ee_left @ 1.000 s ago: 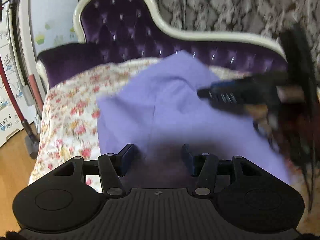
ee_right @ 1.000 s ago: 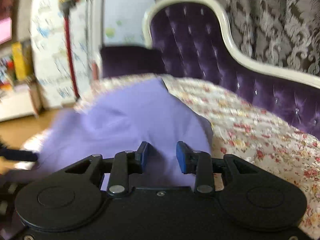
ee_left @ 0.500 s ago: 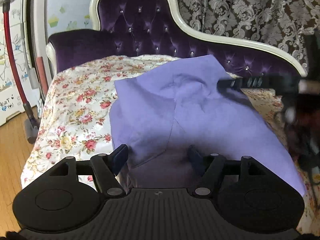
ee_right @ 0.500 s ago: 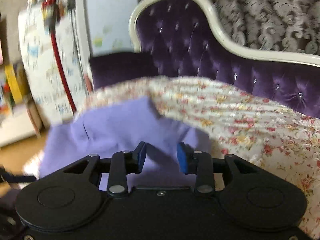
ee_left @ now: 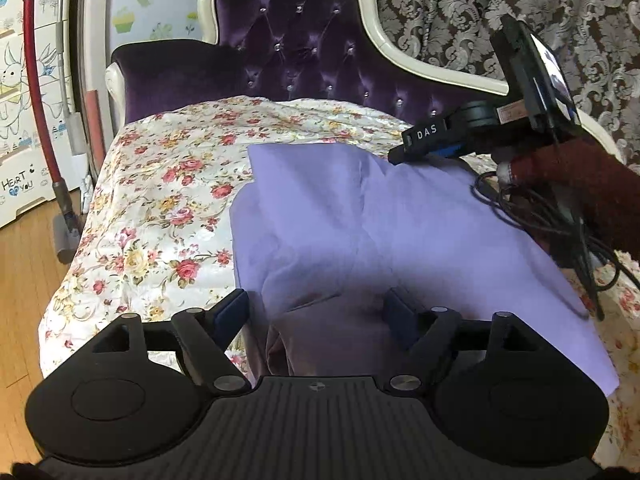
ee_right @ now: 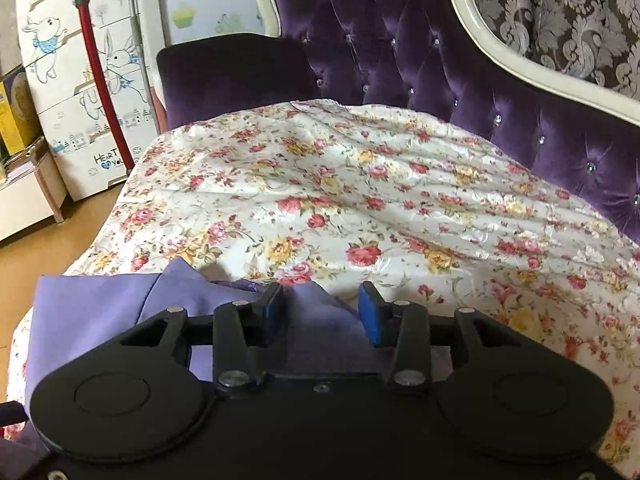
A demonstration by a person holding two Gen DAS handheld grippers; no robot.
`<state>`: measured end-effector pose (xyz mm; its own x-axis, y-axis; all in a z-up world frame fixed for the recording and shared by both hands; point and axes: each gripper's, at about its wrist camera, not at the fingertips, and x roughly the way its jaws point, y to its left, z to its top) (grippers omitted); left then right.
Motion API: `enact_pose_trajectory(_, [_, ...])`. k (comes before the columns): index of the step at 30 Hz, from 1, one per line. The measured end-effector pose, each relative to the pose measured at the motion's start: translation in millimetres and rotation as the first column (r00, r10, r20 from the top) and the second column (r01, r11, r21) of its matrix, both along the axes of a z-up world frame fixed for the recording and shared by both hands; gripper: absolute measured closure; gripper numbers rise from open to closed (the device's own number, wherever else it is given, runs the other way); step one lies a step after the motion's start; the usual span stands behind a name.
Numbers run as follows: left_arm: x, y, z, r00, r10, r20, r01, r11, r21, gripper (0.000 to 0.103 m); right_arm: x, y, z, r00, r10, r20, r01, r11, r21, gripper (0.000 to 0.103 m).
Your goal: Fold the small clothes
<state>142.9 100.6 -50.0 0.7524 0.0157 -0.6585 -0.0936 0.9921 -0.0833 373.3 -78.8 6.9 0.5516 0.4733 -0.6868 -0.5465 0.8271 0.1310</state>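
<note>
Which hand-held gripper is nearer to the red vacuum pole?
Left. The left hand-held gripper works the purple garment's end toward the red vacuum pole; the right hand-held gripper is farther.

garment's (ee_left: 400, 220) near edge hidden behind gripper

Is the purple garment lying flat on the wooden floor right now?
No, the purple garment lies spread on the floral bedspread covering the sofa, with the wooden floor off to the side.

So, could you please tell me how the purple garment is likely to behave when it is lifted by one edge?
The purple garment probably hangs limp: it already creases and drapes over the floral cover. It looks thin, so likely light. It may slide, since that cover looks glossy.
</note>
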Motion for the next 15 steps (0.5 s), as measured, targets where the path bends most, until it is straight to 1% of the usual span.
enact_pose_trajectory(3, [1,-1,1,1.000,0.018,-0.012,-0.018,1.000,0.000,0.025,-7,-10,6,0.999,0.000,0.034,-0.002,0.999,0.045,0.047])
enact_pose_trajectory(4, [1,-2,3,1.000,0.022,-0.017,-0.022,1.000,0.006,0.025,-10,-16,9,0.999,-0.008,0.044,0.005,0.997,0.072,0.041])
enact_pose_trajectory(5, [1,-3,4,0.999,0.027,-0.020,-0.027,1.000,0.013,0.024,-13,-22,13,0.998,-0.018,0.052,0.013,0.996,0.094,0.033])
enact_pose_trajectory(7, [2,-6,6,0.999,0.037,-0.030,-0.036,0.999,0.031,0.024,-23,-33,22,0.997,-0.031,0.071,0.021,0.992,0.127,0.021])
enact_pose_trajectory(9, [1,-10,9,0.998,0.042,-0.038,-0.041,0.998,0.042,0.024,-36,-44,32,0.995,-0.032,0.092,0.017,0.988,0.153,0.018])
enact_pose_trajectory(11, [0,-12,13,0.997,0.054,-0.052,-0.052,0.998,0.041,0.023,-51,-54,39,0.993,-0.036,0.111,0.017,0.986,0.166,0.003])
enact_pose_trajectory(13, [-1,-15,16,0.997,0.064,-0.048,-0.061,0.997,0.054,0.017,-66,-64,45,0.991,-0.047,0.127,0.023,0.983,0.182,0.001])
enact_pose_trajectory(15, [-5,-20,19,0.997,0.065,-0.039,-0.063,0.996,0.069,0.006,-81,-74,49,0.989,-0.062,0.132,0.036,0.980,0.194,0.001])
